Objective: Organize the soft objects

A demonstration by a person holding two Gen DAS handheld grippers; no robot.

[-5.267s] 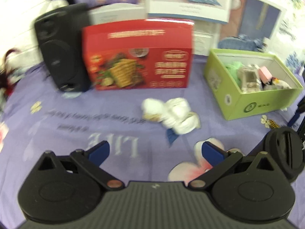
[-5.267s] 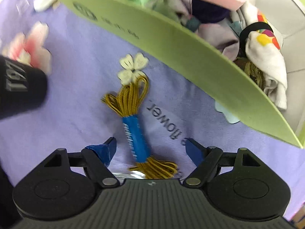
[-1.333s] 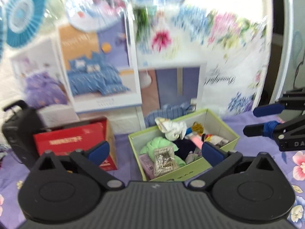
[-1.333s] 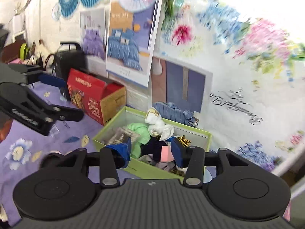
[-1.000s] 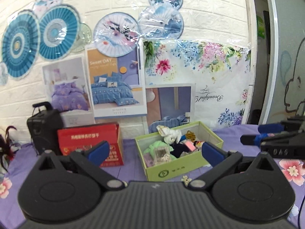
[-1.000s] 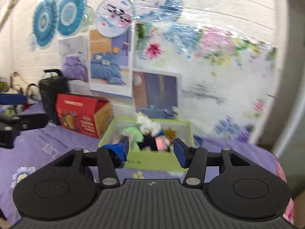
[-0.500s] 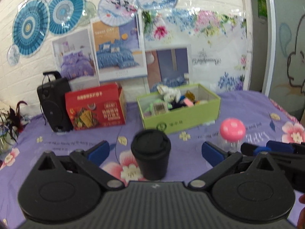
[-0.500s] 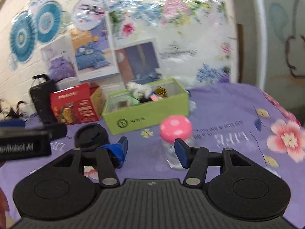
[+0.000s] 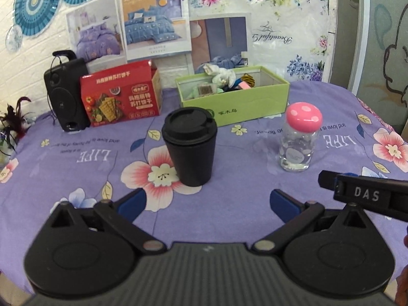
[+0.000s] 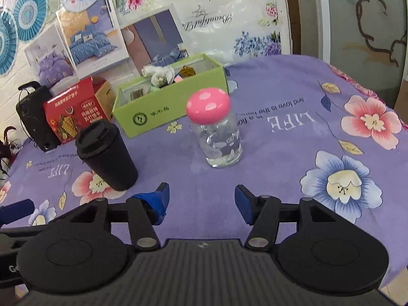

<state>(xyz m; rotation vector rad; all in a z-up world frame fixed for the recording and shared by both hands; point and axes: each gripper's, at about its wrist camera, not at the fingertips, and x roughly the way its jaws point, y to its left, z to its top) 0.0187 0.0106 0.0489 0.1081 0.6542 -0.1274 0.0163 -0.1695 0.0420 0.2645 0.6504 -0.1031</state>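
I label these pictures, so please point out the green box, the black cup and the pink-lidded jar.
green box (image 9: 244, 102), left wrist view, on its front wall.
black cup (image 9: 190, 150), left wrist view, on its side.
pink-lidded jar (image 10: 208, 105), right wrist view, on its pink lid.

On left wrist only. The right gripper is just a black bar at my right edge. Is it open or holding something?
Observer: The right wrist view shows the right gripper open, with nothing between its fingers.
Operator: What's ahead of it?
Observer: The pink-capped jar stands upright straight ahead, apart from the fingertips.
Operator: Anything soft lying loose right of the jar?
Observer: I see none. That view shows only printed flowers on the tablecloth there. The soft items I can see sit in the green box.
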